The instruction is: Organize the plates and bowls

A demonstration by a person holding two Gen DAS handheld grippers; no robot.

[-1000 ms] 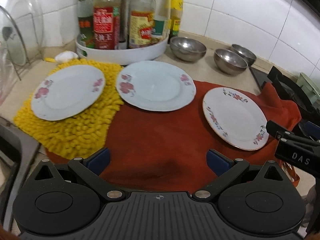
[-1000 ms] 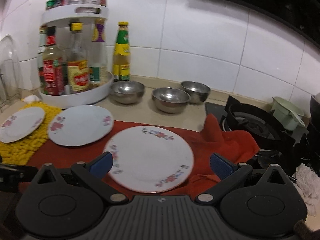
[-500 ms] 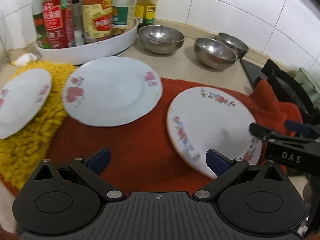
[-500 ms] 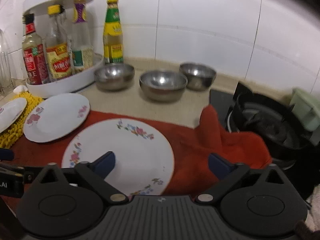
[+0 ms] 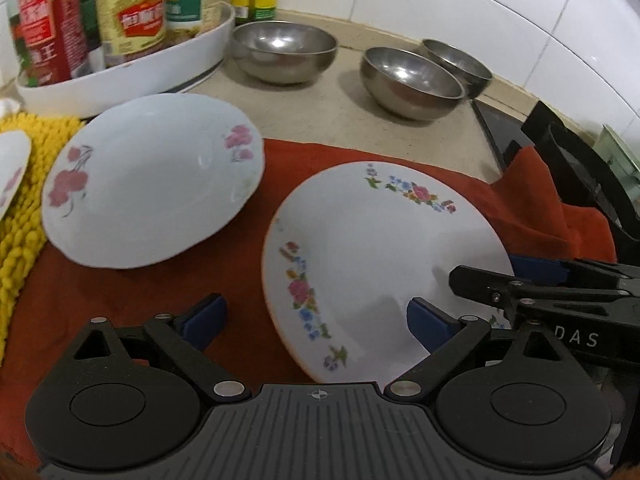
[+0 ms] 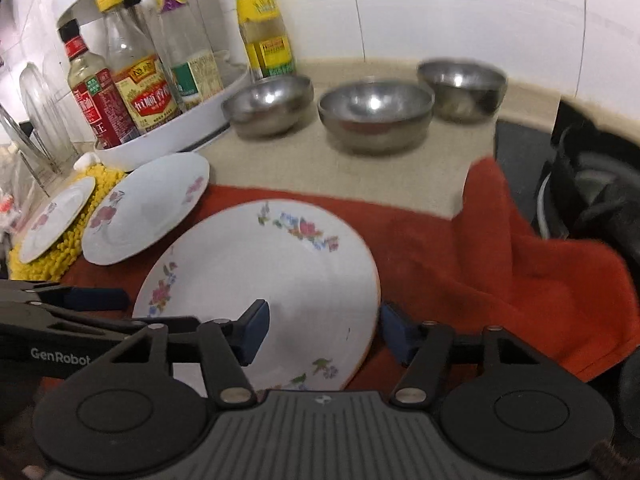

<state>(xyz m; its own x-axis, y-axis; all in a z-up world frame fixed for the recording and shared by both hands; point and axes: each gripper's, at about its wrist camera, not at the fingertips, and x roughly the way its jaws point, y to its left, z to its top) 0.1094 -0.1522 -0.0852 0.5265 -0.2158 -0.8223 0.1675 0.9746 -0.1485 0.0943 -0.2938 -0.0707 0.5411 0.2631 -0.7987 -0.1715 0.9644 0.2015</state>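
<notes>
Two hand-held grippers close in on the nearest plate — the multicoloured-flower plate (image 6: pixel 264 280) lying flat on the red cloth (image 6: pixel 480 264) at the near edge of the counter. The right gripper (image 6: pixel 320 330) stands with its jaws spread, one blue pad over the plate's face and the other just outside its right rim, straddling the edge without clamping. The left gripper (image 5: pixel 316 320) is also spread wide, its right pad over the plate's near side; it grips nothing. Farther left, a pink-flower plate (image 5: pixel 152 180) sits where the red cloth meets the yellow mat (image 5: pixel 16 216), with a third plate (image 6: pixel 56 216) on the mat beyond. Three steel bowls (image 6: pixel 376 114) wait apart along the far wall, beside the white condiment tray (image 6: pixel 172 136). Judging by this, the first pick is in hand — next, the right jaws must close squarely on the rim before lifting the plate toward its neighbours for stacking.
</notes>
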